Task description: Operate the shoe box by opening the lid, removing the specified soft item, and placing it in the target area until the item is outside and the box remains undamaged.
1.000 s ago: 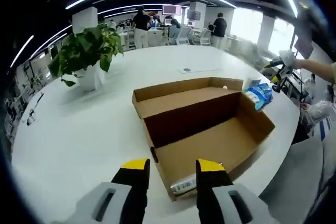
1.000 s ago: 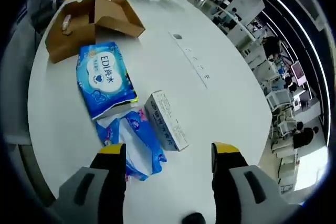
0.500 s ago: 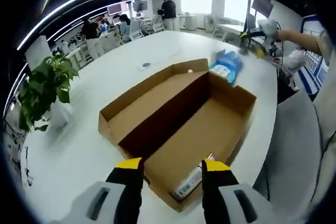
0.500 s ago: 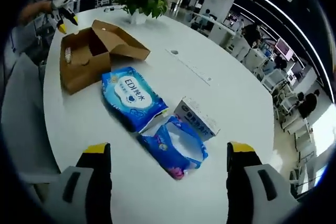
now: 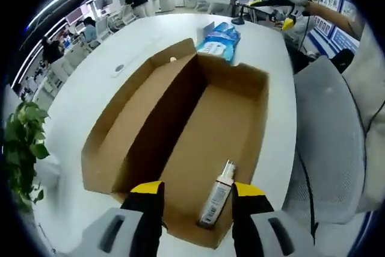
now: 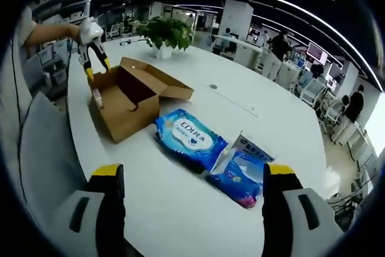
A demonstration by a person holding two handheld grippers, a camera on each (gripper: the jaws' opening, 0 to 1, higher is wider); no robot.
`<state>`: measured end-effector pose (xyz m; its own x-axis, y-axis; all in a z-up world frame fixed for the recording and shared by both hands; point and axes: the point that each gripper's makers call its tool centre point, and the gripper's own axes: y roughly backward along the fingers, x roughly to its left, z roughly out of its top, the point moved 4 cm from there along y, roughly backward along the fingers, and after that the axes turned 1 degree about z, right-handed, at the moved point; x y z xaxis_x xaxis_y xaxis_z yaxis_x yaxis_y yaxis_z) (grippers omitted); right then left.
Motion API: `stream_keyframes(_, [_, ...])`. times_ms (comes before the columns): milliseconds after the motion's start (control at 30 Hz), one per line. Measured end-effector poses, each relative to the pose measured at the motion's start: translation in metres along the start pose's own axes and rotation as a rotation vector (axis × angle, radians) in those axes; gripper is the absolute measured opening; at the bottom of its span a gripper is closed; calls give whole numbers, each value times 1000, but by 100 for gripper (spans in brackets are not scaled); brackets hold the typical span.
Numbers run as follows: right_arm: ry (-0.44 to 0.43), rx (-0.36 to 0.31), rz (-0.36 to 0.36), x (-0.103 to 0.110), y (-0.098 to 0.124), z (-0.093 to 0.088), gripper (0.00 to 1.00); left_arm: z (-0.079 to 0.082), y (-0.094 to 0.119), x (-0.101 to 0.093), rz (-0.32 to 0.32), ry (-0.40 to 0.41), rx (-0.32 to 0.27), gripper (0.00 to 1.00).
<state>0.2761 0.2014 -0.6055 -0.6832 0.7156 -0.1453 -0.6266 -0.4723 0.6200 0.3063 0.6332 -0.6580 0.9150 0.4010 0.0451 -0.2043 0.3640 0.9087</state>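
The brown cardboard shoe box (image 5: pixel 222 124) lies open on the white table, its lid (image 5: pixel 135 124) folded back to the left. A small white bottle (image 5: pixel 218 194) lies at the box's near end. My left gripper (image 5: pixel 197 192) is open, just above that end, with the bottle between its yellow tips but not touched. A blue wipes pack (image 5: pixel 219 40) lies beyond the box. In the right gripper view the box (image 6: pixel 135 97) is far left with the left gripper (image 6: pixel 93 52) over it. My right gripper (image 6: pixel 192 176) is wide open and holds nothing, above the blue wipes pack (image 6: pixel 189 136).
A second, torn blue pack (image 6: pixel 240 176) and a small white carton (image 6: pixel 255 147) lie right of the wipes. A potted plant (image 6: pixel 165 31) stands at the table's far side. Grey chairs (image 5: pixel 328 136) (image 6: pixel 42 142) stand at the table edge. People are at desks behind.
The left view has moved in over the box's near end and rolled, so the bottle now lies between the tips. The right view has drawn back from the packs. Both grippers stayed open.
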Motion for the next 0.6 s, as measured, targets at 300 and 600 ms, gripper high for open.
stream_keyframes(300, [-17, -55, 8, 27, 5, 12, 96, -1, -20, -9, -178, -181, 90, 45])
stream_keyframes(600, [-43, -61, -17, 41, 3, 5, 96, -6, -40, -8, -239, -360, 197, 45])
